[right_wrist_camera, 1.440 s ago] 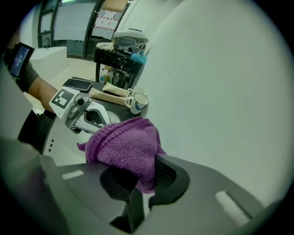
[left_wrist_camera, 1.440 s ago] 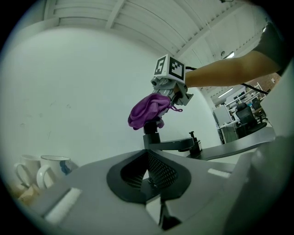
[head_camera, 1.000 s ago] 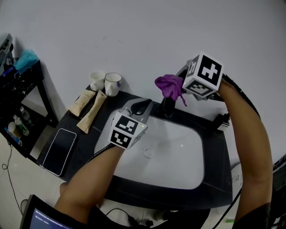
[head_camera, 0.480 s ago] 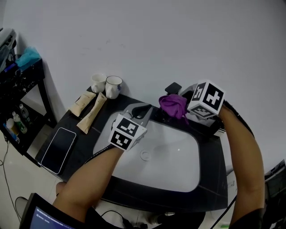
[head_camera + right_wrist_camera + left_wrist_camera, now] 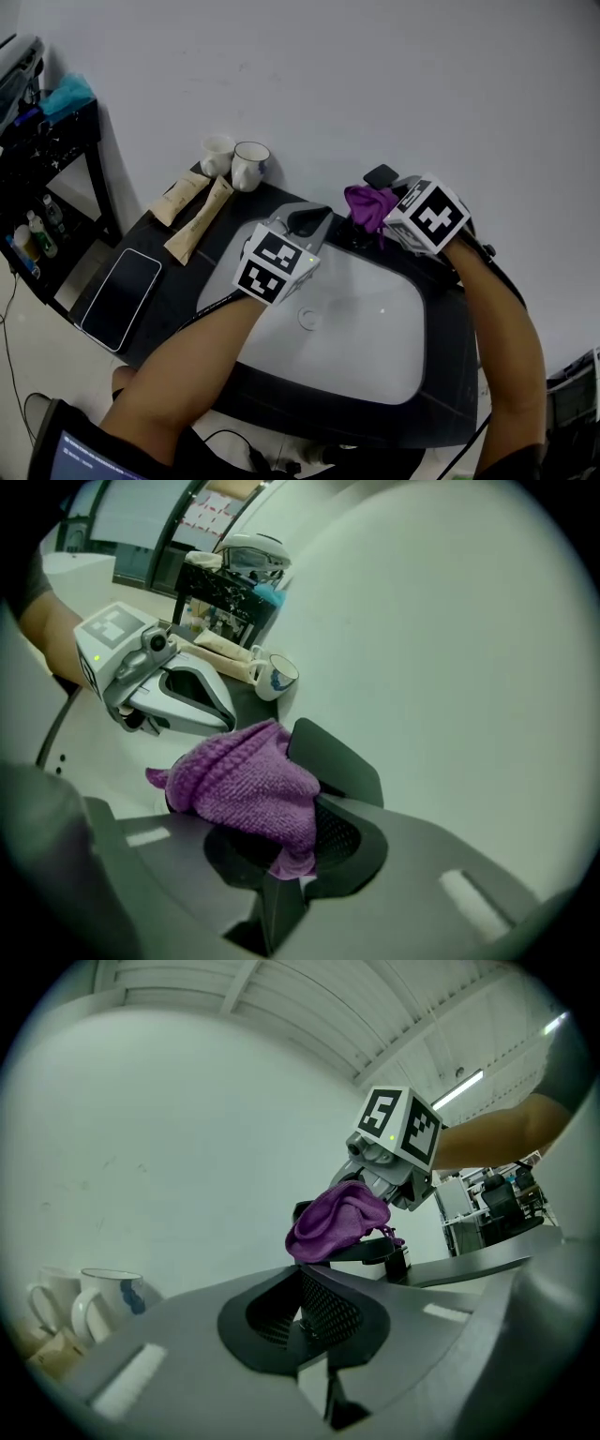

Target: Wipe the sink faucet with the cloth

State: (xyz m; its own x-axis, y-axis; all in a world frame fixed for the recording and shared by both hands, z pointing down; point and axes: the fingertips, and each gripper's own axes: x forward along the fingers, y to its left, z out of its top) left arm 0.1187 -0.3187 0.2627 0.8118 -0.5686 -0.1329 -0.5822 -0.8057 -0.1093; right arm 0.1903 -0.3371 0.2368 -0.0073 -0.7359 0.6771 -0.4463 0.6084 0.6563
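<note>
A purple cloth (image 5: 367,203) is bunched in my right gripper (image 5: 388,218), which is shut on it. The cloth presses against the black faucet (image 5: 381,176) at the back of the white sink (image 5: 361,337). In the right gripper view the cloth (image 5: 248,785) covers the jaws and the faucet's black lever (image 5: 333,754) rises just behind it. My left gripper (image 5: 306,223) hovers over the sink's back left rim, shut and empty, pointing at the faucet. The left gripper view shows the cloth (image 5: 337,1222) lying on the faucet's spout (image 5: 375,1253).
Two white mugs (image 5: 234,157) stand at the wall on the dark counter (image 5: 450,309). Two beige tubes (image 5: 197,217) and a phone (image 5: 121,298) lie left of the sink. A black shelf (image 5: 52,141) with bottles stands at the far left.
My right gripper has come down with the cloth from above the faucet onto it. The left gripper has shifted only slightly.
</note>
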